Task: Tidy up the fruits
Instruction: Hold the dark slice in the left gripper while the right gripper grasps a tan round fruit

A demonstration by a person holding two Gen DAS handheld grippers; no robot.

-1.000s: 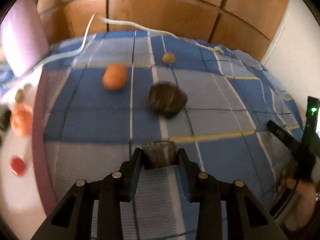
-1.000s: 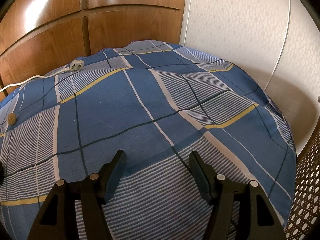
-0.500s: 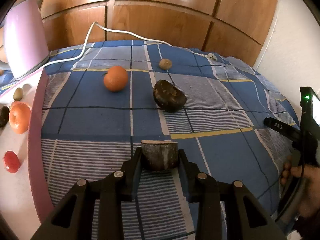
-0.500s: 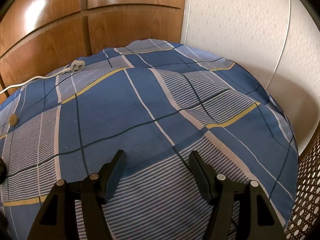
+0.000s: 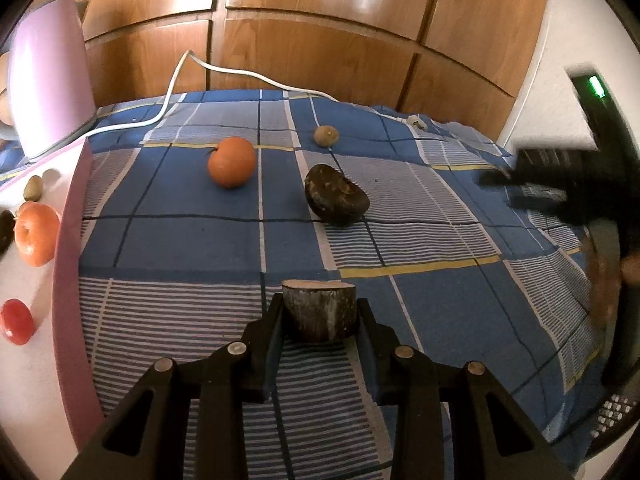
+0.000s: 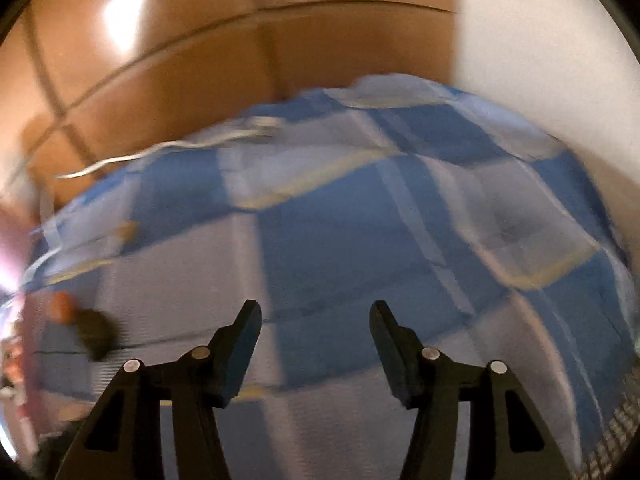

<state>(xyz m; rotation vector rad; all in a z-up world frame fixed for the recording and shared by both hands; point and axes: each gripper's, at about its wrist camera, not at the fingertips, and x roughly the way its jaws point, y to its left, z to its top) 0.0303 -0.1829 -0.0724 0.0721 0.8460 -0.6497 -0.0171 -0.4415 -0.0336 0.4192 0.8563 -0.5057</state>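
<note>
Presently we carry a cut dark fruit half [image 5: 320, 314] pinched in the left tongs [image 5: 319, 330] above the checked bed cover [image 5: 200, 248]. Already sorted on the white tray [image 5: 36, 360] at left lie an orange [image 5: 36, 232], a small red fruit [image 5: 16, 322] and a small brown fruit [image 5: 33, 188]. Left on the bed: a second orange [image 5: 231, 162], the other dark half [image 5: 335, 195] and a small brown one [image 5: 326, 136]. Our right tongs [image 6: 316, 328] have just been closing, spread with nothing between them.
</note>
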